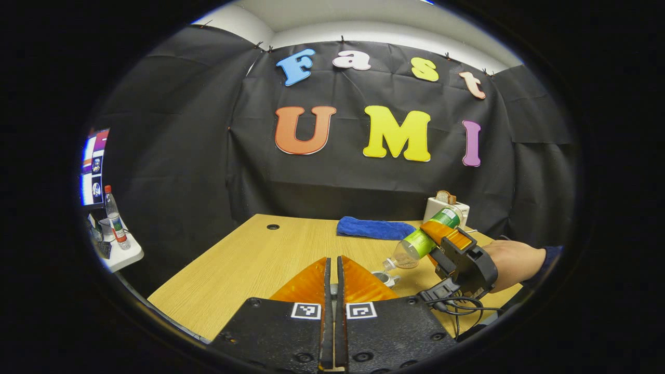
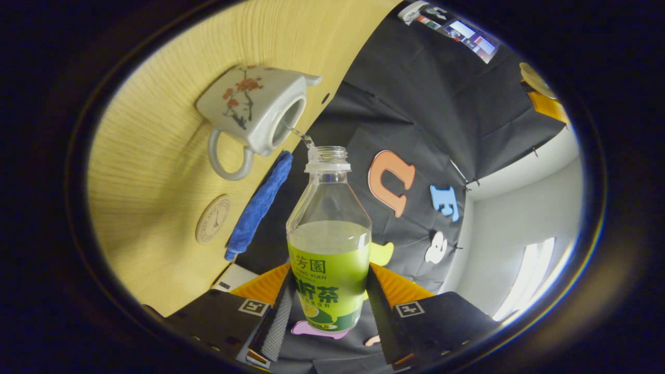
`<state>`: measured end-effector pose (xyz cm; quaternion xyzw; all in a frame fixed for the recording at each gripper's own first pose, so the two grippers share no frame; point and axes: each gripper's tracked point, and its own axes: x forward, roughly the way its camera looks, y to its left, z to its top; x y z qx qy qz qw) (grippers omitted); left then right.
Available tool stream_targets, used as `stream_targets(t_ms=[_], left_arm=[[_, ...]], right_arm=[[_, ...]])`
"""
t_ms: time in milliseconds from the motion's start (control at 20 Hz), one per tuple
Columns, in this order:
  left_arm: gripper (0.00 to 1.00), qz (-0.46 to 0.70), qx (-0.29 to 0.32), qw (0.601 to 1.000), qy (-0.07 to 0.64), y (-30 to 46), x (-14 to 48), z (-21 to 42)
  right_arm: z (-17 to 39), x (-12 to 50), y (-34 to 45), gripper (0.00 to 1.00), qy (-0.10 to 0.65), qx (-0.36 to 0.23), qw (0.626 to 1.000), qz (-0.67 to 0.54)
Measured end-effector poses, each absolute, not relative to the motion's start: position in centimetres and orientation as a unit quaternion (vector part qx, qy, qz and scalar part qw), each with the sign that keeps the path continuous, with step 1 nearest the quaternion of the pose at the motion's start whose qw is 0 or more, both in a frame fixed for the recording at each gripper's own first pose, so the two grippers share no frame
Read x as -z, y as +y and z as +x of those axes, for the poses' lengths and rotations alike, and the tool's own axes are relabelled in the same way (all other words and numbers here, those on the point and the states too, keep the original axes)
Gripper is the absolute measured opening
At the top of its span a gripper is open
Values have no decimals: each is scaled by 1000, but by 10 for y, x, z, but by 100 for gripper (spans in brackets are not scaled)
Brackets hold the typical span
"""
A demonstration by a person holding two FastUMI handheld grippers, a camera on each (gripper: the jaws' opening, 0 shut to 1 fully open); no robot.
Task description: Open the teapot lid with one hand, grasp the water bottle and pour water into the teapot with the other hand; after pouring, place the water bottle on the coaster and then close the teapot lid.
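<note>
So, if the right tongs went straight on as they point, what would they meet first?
Likely the teapot: the right tongs grip the bottle, whose mouth sits just off the pot's open top, so the bottle would touch its rim first. Depth is unclear.

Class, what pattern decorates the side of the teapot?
A branch with red blossoms on the white teapot, shown best in the right gripper view.

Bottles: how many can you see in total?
2. One bottle is tilted in the right tongs, pouring into the teapot. A second, red-capped bottle stands on the side shelf at far left. Others may be hidden.
</note>
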<state>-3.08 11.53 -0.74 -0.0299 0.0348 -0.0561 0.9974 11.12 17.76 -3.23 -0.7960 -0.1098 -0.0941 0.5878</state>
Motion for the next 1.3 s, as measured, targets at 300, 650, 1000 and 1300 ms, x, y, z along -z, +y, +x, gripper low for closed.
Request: stream_targets(t_ms=[300, 650, 1000, 1300], left_arm=[[4, -29, 52, 997, 39, 118, 10, -31], [4, -27, 54, 997, 37, 115, 8, -31], [4, -29, 50, 998, 40, 117, 10, -29], [4, -28, 51, 997, 43, 118, 12, -28]], right_arm=[[108, 29, 181, 74, -117, 97, 579, -801], [108, 27, 184, 74, -120, 99, 571, -806], [110, 26, 182, 74, -116, 101, 566, -810], [107, 29, 185, 74, -122, 103, 563, -811]])
